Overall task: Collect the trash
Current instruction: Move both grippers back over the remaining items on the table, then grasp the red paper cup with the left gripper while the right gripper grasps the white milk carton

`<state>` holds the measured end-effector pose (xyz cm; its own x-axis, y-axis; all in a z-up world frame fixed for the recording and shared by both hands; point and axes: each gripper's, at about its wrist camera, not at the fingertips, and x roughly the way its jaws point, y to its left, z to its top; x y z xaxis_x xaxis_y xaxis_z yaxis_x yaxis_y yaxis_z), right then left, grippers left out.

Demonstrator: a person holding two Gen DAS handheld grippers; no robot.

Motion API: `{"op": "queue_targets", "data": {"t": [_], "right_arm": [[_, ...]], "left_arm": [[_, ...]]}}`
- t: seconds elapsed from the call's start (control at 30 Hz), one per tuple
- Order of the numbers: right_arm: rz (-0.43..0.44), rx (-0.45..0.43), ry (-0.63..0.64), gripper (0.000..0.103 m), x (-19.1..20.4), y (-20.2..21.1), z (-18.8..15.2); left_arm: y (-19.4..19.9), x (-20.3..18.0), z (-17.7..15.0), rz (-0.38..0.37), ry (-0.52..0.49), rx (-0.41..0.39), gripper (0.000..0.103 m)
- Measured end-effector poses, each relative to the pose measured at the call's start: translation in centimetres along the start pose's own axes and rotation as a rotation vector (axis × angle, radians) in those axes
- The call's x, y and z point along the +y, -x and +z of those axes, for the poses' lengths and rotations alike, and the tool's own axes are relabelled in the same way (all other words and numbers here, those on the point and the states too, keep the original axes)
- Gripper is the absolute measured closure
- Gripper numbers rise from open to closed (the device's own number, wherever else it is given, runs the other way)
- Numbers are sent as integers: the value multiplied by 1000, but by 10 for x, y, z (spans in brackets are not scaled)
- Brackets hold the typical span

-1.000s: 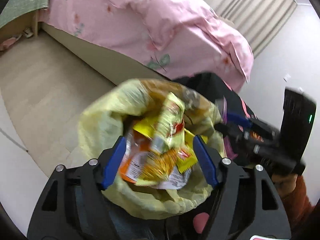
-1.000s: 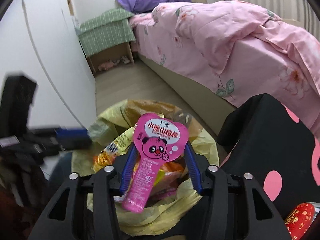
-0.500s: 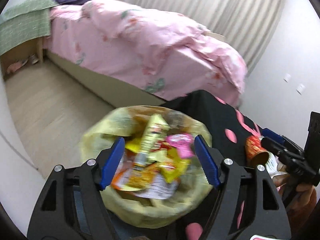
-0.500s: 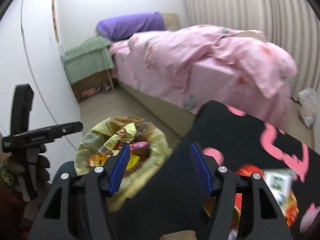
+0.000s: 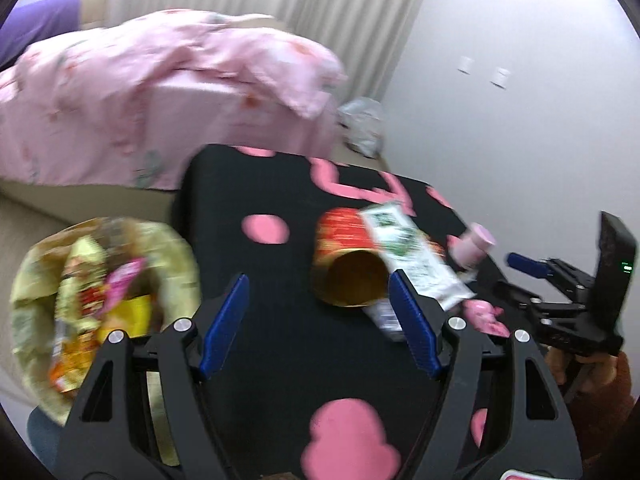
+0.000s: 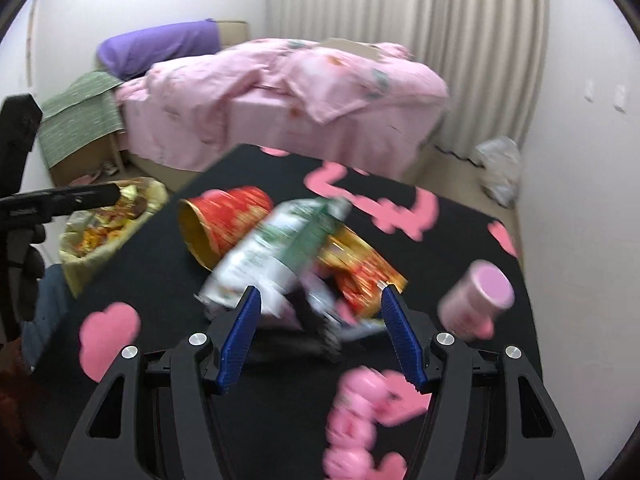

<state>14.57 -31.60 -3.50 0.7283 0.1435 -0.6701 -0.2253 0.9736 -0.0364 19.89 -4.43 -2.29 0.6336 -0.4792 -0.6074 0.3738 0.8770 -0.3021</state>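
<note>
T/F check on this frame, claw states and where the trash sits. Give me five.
1. Both claws are open and empty. True: left claw and right claw hold nothing.
2. The red paper cup stands upright. False: it lies on its side on the black table.
3. The yellow trash bag sits on the table. False: it is beside the table, lower down.
4. A green-and-white wrapper lies over the cup. True.
5. The pink cylinder is inside the bag. False: it is on the table.

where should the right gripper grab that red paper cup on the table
Probably by the rim of the red cup, coming from its open end. It lies on its side, mouth toward the bin, and the green-white wrapper covers its other end.
</note>
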Motion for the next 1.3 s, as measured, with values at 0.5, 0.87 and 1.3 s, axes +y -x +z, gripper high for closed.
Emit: {"op": "queue_targets", "data": {"t": [0.5, 0.87, 1.3], "right_arm": [[-42, -6, -134, 44, -42, 7, -35], [90, -14, -129, 44, -27, -17, 0], [179, 163, -206, 45, 1, -126, 60]], "left_arm": [[-87, -33, 24, 28, -68, 82, 33], [-88, 6, 9, 108, -5, 112, 33], [-53, 31, -3, 109, -4, 72, 33]]}}
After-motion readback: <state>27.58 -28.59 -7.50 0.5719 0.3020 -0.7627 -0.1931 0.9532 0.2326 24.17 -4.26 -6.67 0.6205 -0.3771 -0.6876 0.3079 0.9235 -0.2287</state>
